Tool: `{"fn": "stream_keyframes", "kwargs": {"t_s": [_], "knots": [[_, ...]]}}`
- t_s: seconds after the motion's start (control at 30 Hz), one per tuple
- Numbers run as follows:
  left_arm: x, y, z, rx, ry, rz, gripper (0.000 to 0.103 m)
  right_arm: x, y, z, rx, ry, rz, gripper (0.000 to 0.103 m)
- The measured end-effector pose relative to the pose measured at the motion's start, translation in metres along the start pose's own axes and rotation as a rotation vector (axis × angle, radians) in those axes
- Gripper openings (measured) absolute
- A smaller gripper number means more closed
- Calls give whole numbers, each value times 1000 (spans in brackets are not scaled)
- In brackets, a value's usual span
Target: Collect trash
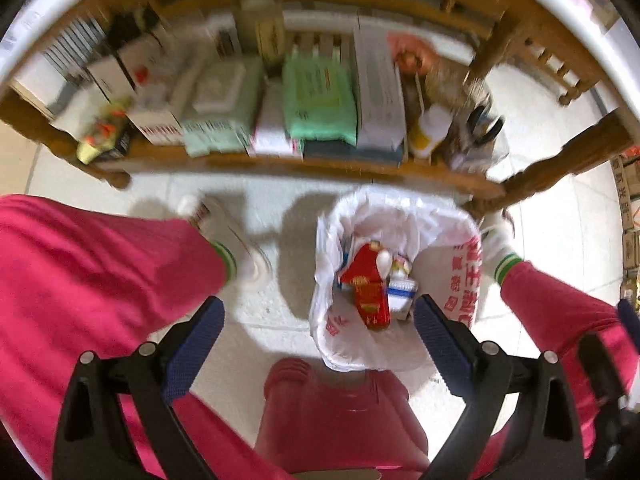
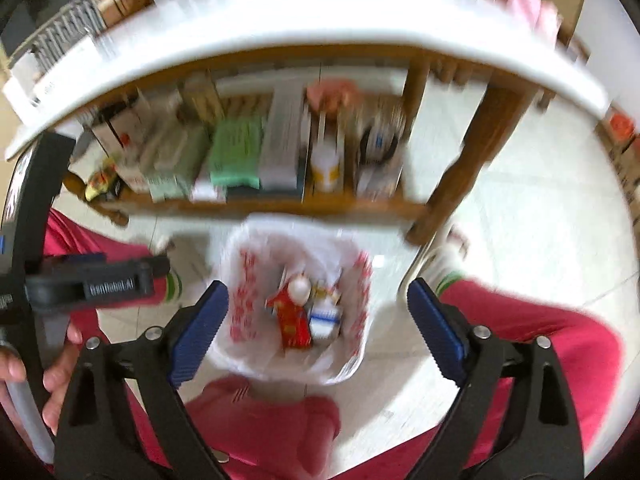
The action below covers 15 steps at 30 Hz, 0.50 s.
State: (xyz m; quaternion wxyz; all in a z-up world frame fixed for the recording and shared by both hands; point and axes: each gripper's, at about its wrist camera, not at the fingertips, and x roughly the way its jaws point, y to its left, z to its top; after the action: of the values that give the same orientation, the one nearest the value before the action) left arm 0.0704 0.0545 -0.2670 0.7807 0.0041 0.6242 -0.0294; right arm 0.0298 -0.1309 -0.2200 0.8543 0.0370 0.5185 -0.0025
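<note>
Both tools, left tool (image 1: 318,316) and right tool (image 2: 318,304), are held wide, empty; the bag (image 1: 448,220), thin and tearable, is best gripped at its rim.

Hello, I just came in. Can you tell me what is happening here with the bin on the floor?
A person in red trousers holds a hand-held gripper in each hand above a bin lined with a white plastic bag. The left hand-held gripper and the right hand-held gripper are both open and empty. A red packet and a small white and blue container already lie in the bin, in front of a wooden shelf.
</note>
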Motion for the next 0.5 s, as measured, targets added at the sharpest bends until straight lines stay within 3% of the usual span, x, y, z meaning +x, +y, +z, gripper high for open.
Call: {"fn": "stream_keyframes", "kwargs": {"t_s": [0.13,0.5], "knots": [[-48,-4,-9,2,-123,8,93,-49,6,6,-10,-144,-48,95],[-171,-26,-30,51,-482,60,95,-152,2,4,52,-406,-114,96]]}}
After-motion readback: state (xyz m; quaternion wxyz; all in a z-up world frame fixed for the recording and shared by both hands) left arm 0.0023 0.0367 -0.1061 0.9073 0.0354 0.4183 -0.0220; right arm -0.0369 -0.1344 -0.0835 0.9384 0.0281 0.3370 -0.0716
